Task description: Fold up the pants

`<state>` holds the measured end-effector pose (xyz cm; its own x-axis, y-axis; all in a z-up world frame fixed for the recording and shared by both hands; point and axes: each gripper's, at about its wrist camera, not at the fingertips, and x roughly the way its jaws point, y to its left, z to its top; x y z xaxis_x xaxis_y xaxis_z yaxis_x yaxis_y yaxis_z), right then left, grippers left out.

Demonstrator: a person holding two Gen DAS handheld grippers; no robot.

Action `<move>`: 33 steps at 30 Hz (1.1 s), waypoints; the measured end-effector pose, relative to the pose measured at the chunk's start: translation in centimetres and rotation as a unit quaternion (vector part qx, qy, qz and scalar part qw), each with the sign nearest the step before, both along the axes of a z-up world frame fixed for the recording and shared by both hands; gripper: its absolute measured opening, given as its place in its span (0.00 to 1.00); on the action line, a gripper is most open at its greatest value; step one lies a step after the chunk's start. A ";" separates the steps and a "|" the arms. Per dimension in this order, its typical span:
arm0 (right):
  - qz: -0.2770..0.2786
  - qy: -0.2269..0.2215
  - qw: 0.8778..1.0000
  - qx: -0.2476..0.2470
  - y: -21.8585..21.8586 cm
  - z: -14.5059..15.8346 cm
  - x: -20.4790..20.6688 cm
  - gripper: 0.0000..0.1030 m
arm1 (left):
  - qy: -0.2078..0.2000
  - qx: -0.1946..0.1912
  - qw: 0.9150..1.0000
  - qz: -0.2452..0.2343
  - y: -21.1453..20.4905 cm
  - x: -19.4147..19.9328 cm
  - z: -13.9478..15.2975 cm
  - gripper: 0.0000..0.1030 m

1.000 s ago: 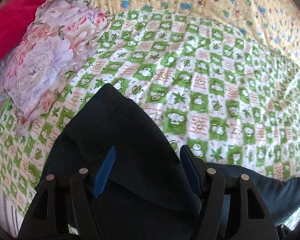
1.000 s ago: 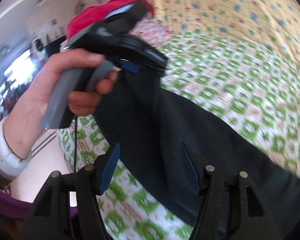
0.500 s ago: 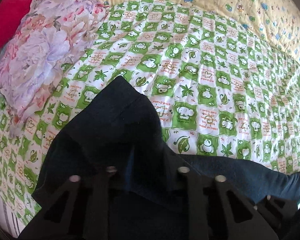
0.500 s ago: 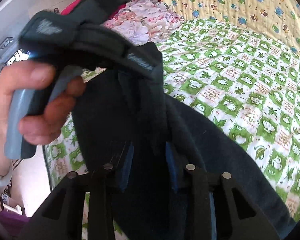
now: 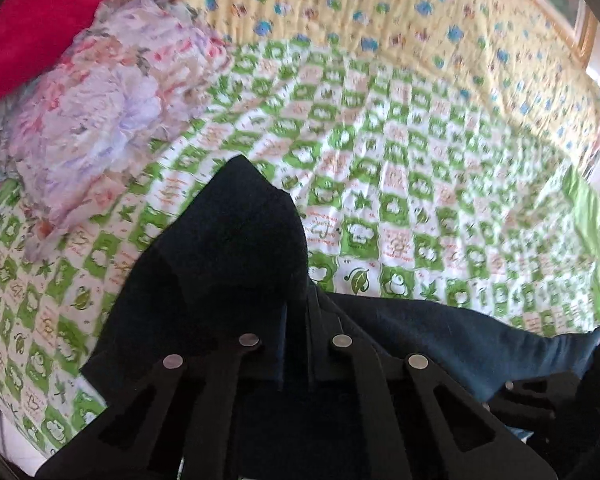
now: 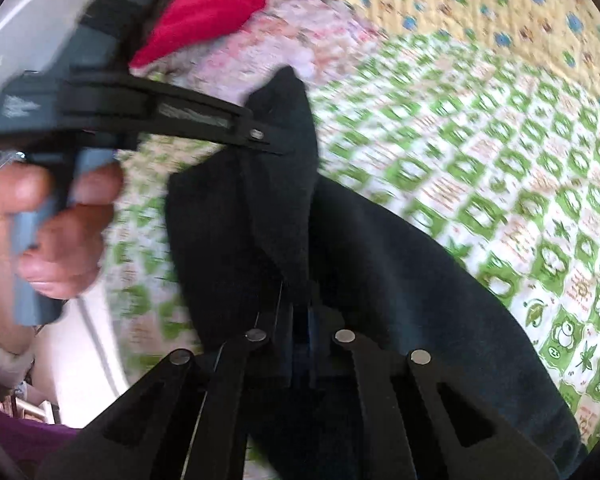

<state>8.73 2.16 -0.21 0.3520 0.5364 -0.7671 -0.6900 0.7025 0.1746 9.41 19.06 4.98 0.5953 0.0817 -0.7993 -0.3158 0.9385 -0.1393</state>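
Dark navy pants [image 5: 236,256] lie over the near part of a bed with a green-and-white checked sheet [image 5: 400,184]. My left gripper [image 5: 296,320] is shut on a bunched edge of the pants, which rises in a peak in front of it. My right gripper [image 6: 298,308] is shut on the pants [image 6: 400,280] too, close beside the left one. In the right wrist view the left gripper [image 6: 268,140] pinches the same raised edge, held by a hand [image 6: 48,232]. One trouser leg [image 5: 460,340] runs to the right.
A floral cloth [image 5: 100,92] and a red cloth [image 5: 48,20] are piled at the far left of the bed. A yellow patterned blanket [image 5: 400,12] covers the far side. The bed's near left edge [image 6: 100,304] drops to a pale floor.
Both grippers went from open to shut on the pants edge. The pinched edge has lifted, and the right gripper has moved in close to the left one.
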 end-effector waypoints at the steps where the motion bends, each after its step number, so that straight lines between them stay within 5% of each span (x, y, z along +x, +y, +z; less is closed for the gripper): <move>1: 0.010 -0.005 1.000 0.003 0.5 0.8 -0.7 0.06 | -0.017 -0.008 1.000 0.003 0.4 -1.1 0.6 0.05; 6: 0.039 -0.020 0.999 0.004 2.8 2.9 -3.1 0.06 | -0.076 -0.059 0.995 0.026 3.0 -5.4 1.5 0.05; 13: 0.037 0.003 0.999 -0.019 4.1 0.3 -3.6 0.06 | -0.087 -0.131 0.986 0.057 5.6 -9.2 -2.0 0.05; 33: 0.060 0.003 0.996 -0.073 4.9 -2.8 -4.3 0.11 | -0.066 -0.176 0.977 0.096 7.0 -13.4 -7.3 0.06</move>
